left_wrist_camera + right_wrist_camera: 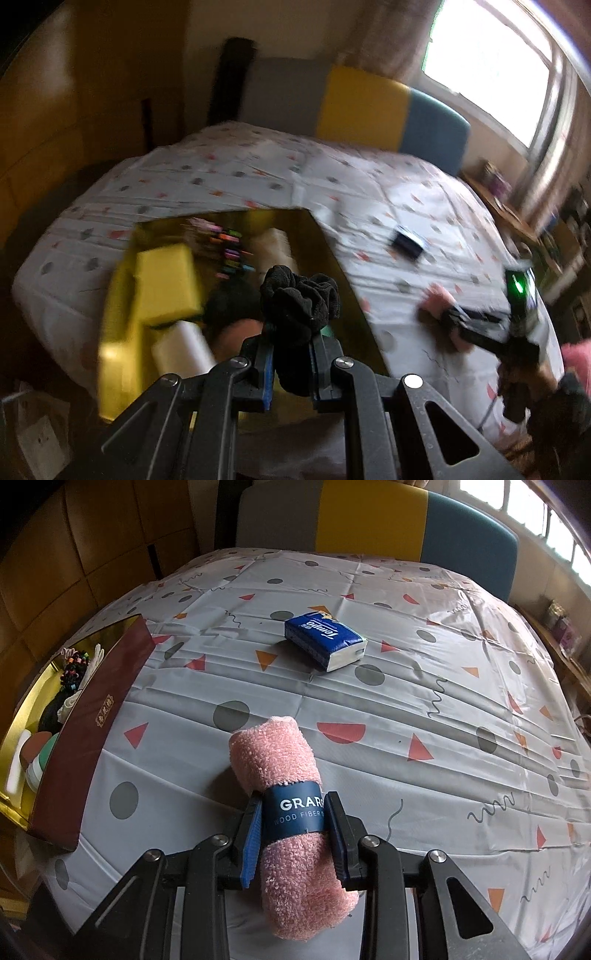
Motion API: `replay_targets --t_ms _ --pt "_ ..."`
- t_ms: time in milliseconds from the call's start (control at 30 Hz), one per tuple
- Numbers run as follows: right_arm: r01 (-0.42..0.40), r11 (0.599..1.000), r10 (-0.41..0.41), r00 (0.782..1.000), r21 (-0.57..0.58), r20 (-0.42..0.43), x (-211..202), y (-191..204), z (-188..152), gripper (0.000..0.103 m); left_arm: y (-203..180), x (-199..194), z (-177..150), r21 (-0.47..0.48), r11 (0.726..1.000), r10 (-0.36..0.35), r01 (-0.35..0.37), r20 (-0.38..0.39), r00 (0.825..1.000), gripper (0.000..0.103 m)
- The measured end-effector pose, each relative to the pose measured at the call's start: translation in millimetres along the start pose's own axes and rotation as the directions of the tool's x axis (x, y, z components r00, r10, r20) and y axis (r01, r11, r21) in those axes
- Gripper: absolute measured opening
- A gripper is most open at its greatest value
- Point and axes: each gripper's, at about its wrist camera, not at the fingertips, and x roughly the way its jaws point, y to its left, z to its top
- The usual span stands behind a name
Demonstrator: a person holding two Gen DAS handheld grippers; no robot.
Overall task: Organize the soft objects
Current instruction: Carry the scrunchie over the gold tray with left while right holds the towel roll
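The left claw (291, 350) was clenched on a black sock (299, 306) above the gold-lined box (332, 236), for dropping in; the right claw (295, 827) was clamped on the pink towel roll (284, 775) beside the box, ready for lifting

We count one pink rolled towel (291, 805), one blue tissue pack (325, 640) and one gold-lined box (92, 716) on the desk (424, 709). One black scrunchie (299, 299) shows, and one yellow sponge (166, 284) in the box. There are two grippers, left gripper (291, 354) and right gripper (295, 830).
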Motion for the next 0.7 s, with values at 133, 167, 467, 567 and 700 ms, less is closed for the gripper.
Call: replay_targets --t_ms 133,167,467,567,700 --pt "0.003 1.000 -0.003 1.000 -0.005 -0.001 0 1 0 0.033 52 -8 6 -0.102 0.992 0.071 -0.069 0.016 0.997 0.013" --pt "0.004 1.000 -0.004 1.000 -0.006 -0.001 0 1 0 0.033 65 -7 5 -0.126 0.988 0.087 -0.086 0.005 0.996 0.013" --pt "0.002 1.000 -0.002 1.000 -0.005 -0.002 1 0 0 0.033 106 24 -14 -0.211 0.970 0.101 -0.121 -0.103 0.990 0.013" --pt "0.002 1.000 -0.002 1.000 -0.004 -0.002 1 0 0 0.033 102 35 -17 -0.204 0.971 0.102 -0.126 -0.123 0.987 0.014" --pt "0.005 1.000 -0.005 1.000 -0.007 -0.001 1 1 0 0.033 102 49 -21 -0.202 0.968 0.119 -0.150 -0.156 0.981 0.026"
